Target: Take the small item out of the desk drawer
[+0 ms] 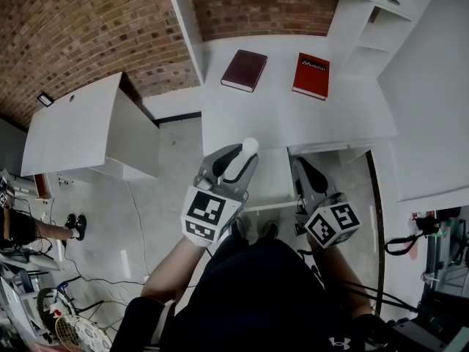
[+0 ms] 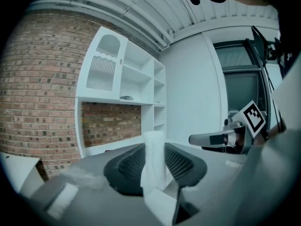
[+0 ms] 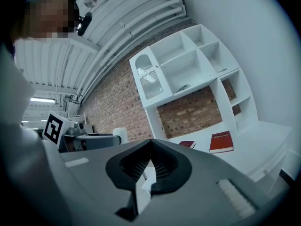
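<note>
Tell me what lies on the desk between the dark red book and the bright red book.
Nothing. In the head view, the stretch of white desk between the dark red book and the bright red book is bare.

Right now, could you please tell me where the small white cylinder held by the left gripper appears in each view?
Head view: the small white cylinder sits just left of centre.
Left gripper view: cylinder, low centre, between the jaws.
Right gripper view: cylinder, left of centre.
Shared landmark: the red brick wall.

Grey left gripper (image 1: pixel 248 148) — dark top (image 1: pixel 256 288).
</note>
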Demonstrator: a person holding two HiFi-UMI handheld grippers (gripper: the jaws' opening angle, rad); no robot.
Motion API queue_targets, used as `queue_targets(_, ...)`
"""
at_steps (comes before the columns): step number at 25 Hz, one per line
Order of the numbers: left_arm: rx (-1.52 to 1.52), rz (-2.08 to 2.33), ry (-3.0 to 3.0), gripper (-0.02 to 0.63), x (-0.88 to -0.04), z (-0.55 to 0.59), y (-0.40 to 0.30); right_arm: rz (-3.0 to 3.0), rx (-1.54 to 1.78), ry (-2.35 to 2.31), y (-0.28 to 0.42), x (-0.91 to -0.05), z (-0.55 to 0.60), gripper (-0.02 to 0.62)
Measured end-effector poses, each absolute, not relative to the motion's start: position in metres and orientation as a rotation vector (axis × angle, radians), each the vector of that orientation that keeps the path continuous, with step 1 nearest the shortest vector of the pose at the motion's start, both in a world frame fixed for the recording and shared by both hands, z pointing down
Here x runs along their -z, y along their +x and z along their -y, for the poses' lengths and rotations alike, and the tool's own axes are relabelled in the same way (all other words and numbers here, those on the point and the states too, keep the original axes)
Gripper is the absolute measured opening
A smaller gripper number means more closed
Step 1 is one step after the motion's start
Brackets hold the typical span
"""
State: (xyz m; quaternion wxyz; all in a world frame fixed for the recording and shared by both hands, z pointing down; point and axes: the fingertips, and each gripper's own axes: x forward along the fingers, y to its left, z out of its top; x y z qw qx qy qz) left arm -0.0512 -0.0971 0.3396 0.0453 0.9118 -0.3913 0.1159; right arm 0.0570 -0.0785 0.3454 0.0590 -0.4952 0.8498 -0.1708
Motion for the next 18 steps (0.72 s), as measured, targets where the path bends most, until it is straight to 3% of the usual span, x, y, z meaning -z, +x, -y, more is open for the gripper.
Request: queue_targets(18,-0.281,1.351,2.957,0.138,-0.280,0.105,-0.051,-2.594,0.256,-1.501,0.061,-0.298,0.097,0.003)
